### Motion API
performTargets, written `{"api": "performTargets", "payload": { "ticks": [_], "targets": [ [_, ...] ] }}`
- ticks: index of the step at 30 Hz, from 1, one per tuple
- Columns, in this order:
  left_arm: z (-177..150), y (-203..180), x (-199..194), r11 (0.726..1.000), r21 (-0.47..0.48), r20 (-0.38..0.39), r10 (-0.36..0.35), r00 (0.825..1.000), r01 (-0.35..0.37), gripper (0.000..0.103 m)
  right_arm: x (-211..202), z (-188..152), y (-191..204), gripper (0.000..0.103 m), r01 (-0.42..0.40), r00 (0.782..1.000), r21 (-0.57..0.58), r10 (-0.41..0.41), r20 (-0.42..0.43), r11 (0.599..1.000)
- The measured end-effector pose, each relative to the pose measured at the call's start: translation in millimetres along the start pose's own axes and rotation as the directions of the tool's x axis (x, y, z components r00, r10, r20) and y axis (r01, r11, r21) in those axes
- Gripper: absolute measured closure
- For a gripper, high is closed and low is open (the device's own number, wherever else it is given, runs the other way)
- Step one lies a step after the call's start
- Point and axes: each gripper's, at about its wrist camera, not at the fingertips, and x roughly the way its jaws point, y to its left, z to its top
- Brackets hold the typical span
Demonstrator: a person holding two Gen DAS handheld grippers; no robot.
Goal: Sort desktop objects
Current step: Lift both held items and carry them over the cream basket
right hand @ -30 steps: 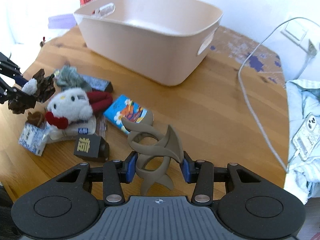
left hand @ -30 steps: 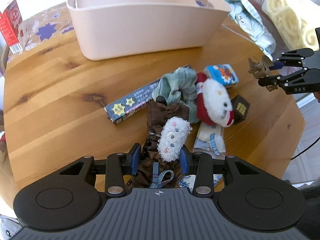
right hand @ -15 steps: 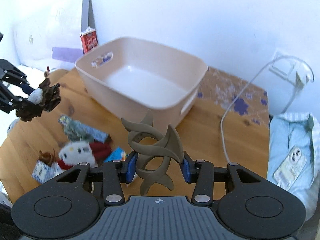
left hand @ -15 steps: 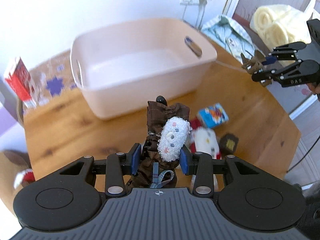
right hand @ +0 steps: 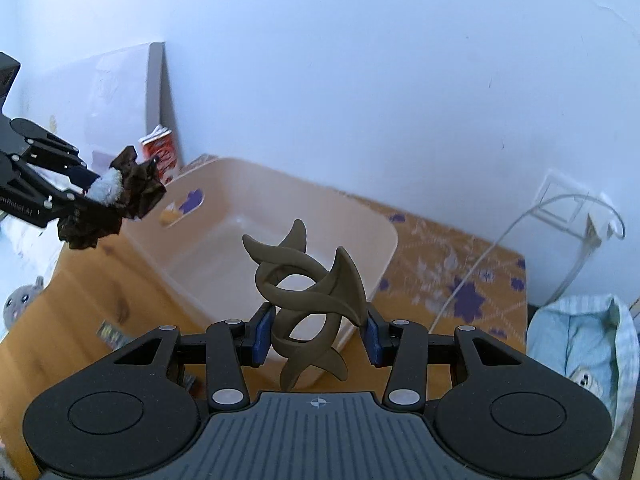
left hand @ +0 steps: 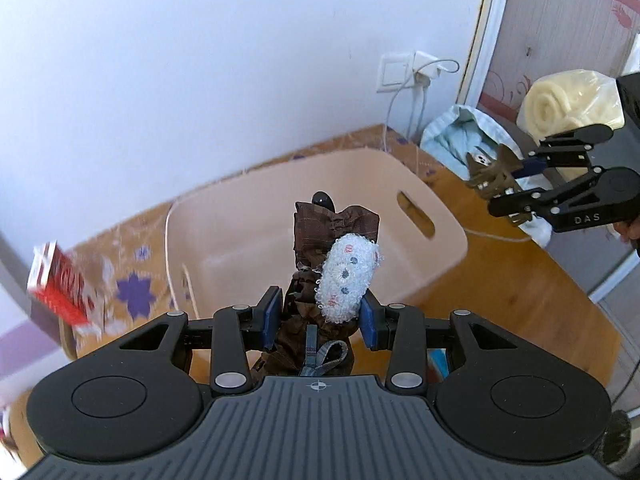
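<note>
My left gripper (left hand: 320, 322) is shut on a brown fabric scrunchie with a white fluffy patch (left hand: 346, 276), held in the air before the pale pink basket (left hand: 440, 224). It also shows in the right wrist view (right hand: 100, 204), at the basket's left rim. My right gripper (right hand: 318, 336) is shut on an olive-brown claw hair clip (right hand: 308, 292), held above the near rim of the basket (right hand: 384, 232). The right gripper shows in the left wrist view (left hand: 520, 196), to the right of the basket. The basket looks empty inside.
A red carton (left hand: 60, 288) stands left of the basket on a patterned mat (right hand: 460, 280). A white cable (right hand: 500, 248) runs to a wall socket. A light blue garment (right hand: 580, 340) and a cream roll (left hand: 568, 100) lie right. A grey plush (right hand: 20, 300) sits far left.
Both grippers have risen with their objects and moved toward the basket. The cluttered part of the table has dropped out of view.
</note>
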Motion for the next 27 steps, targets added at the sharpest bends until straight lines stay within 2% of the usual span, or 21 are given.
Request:
{"api": "performTargets", "payload": {
  "ticks": [5,8,12,16,24,27],
  "targets": [
    [20.4,-4.8,28.5,0.999,0.032,0.008,0.015,1.0,-0.015,0.062,28.3,21.2,-0.7,0.061,0.004,1.0,0.014,-0.004,-0.003,1.0],
    [25.2,-9.2,49.6,0.997,0.06,0.001,0.051,0.999,-0.051,0.062,51.7,29.4,3.6,0.061,0.008,1.0,0.006,-0.007,-0.027,1.0],
    [26.1,-3.5,77.4,0.995,0.048,-0.028,0.091,0.995,-0.09,0.062,77.9,33.1,7.1,0.061,0.012,0.998,0.008,-0.011,-0.066,1.0],
    [19.1,9.8,110.6,0.99,0.019,-0.115,0.142,0.983,-0.141,0.062,104.9,28.7,11.5,0.061,0.024,0.991,0.01,-0.022,-0.128,1.0],
    [-0.9,30.9,155.8,0.984,-0.043,-0.264,0.156,0.952,-0.174,0.062,149.0,7.1,21.9,0.06,0.035,0.964,-0.025,-0.041,-0.264,0.999],
    [-4.2,32.2,164.2,0.984,-0.034,-0.307,0.157,0.939,-0.176,0.062,155.4,7.9,28.9,0.06,0.035,0.96,-0.078,-0.055,-0.274,0.996]
  ]
}}
